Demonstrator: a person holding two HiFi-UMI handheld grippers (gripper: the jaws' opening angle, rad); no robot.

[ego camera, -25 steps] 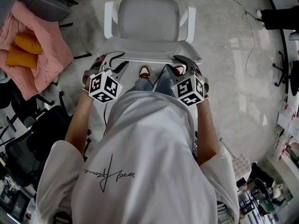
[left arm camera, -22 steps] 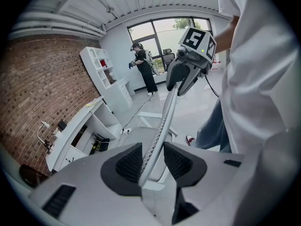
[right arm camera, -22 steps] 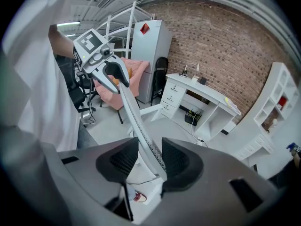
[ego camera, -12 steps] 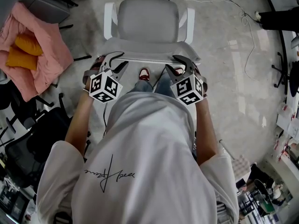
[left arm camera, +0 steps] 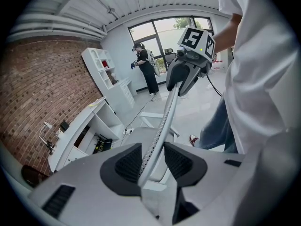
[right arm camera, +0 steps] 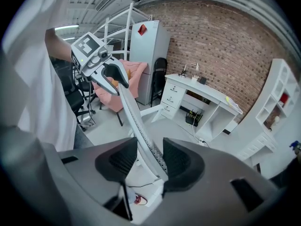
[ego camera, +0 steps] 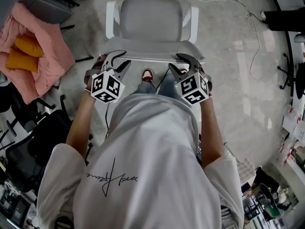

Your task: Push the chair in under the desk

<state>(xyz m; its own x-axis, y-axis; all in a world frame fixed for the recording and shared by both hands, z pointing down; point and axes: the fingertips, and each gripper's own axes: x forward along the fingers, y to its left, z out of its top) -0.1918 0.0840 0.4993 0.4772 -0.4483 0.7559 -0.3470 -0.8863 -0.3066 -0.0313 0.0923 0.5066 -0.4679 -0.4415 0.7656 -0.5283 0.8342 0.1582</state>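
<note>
Pale glossy floor (ego camera: 238, 56) — white chair (ego camera: 151, 20) on it; thin cable (ego camera: 251, 25) alongside; red-and-white shoe (ego camera: 147, 74) behind.

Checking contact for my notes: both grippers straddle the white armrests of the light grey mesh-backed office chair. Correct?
No, not the white armrests: the left gripper and right gripper each straddle the backrest's top rim of the light grey mesh-backed office chair, as both gripper views show.

**Chair back between parted jaws**

The right gripper (right arm camera: 150, 147) has its dark pads (right arm camera: 123, 163) apart, with the thin mesh top edge of the chair back (right arm camera: 136, 119) running between them, closest to the right-hand pad. At the far end of that edge sits the left gripper (right arm camera: 115, 79). Beyond stands a white desk (right arm camera: 207, 95) against a brick wall (right arm camera: 225, 46), with a tall white cabinet (right arm camera: 148, 55) and a pink cloth (right arm camera: 135, 69) further left. A white shirt (right arm camera: 33, 88) fills the left side.
</note>
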